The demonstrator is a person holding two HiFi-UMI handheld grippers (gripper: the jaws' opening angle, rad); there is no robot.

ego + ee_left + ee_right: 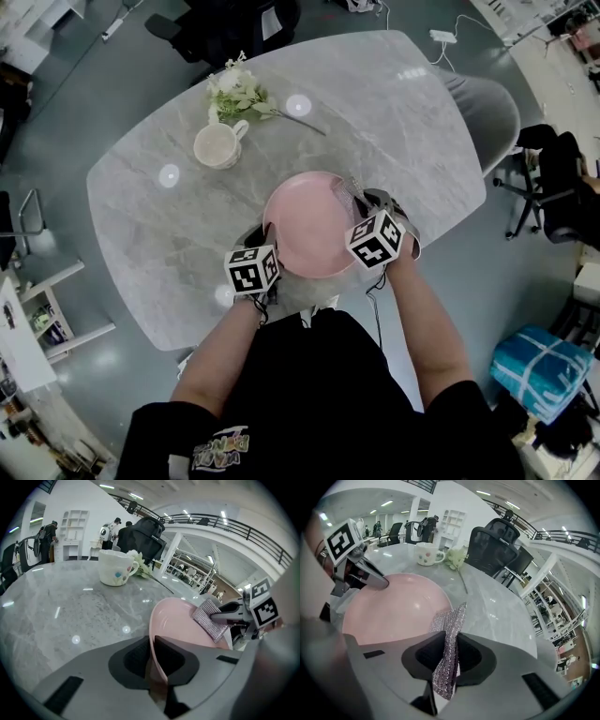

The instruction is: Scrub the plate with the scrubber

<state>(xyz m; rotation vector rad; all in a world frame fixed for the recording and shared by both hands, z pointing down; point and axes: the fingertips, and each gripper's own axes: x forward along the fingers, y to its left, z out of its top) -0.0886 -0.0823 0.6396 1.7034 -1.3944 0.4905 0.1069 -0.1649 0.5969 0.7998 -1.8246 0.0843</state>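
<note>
**A:** ok so from where I'm standing, what's the left gripper actually doing?

**B:** It's clamped on the pink plate. The jaws are nearly together, with just the thin rim pinched between the pads on the plate's left side. The plate's on the grey marble table, at the edge closest to the person.

**A:** and the right gripper?

**B:** That one's got the scrubber, a silvery, glittery pad. The jaws are closed tight on it, so it stands on edge between them. One end pokes out past the tips and the other hangs out the back. It's at the plate's right side, opposite the left gripper.

**A:** is the scrubber touching the plate though?

**B:** Looks like it's resting on the inside near the right rim, but honestly I can't say for sure from this angle. Same for whether the plate is flat on the table or tipped up a bit by the left gripper.

**A:** anything else on the table?

**B:** A white mug with little coloured spots, well away at the far-left end. A bunch of white flowers is lying just beside it, with the stem trailing toward the middle of the table.
</note>
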